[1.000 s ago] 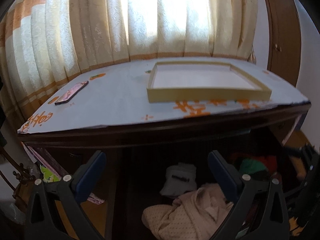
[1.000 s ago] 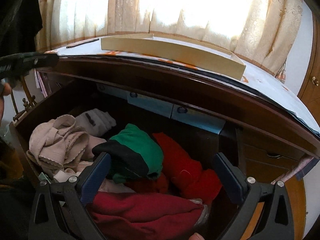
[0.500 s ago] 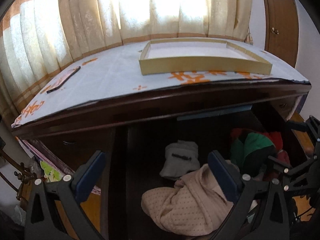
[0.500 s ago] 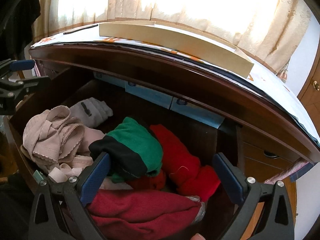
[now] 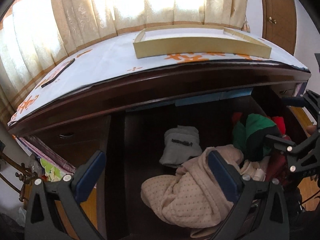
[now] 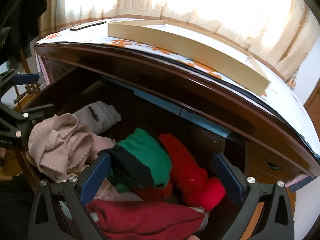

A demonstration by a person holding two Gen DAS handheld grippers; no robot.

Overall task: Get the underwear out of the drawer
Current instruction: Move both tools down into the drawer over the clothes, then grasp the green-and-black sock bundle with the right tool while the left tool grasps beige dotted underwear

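Both hand-held grippers poised over the open drawer; nothing grasped yet.

Left wrist view: left hand-held gripper (image 5: 155, 172) has its jaws wide apart and empty. The beige dotted garment (image 5: 186, 190) lies in the drawer (image 5: 118, 160) just ahead and right of centre, partly behind the right-side finger; the grey folded piece (image 5: 181, 147) sits farther in.
Right wrist view: right hand-held gripper (image 6: 162, 175) is also spread and empty. The green-and-black underwear (image 6: 144, 160) lies directly between its fingers, long axis running away toward the drawer back, with the red piece (image 6: 190, 166) touching it on the right. Judgement: the right arm is better aligned for a straight descent.
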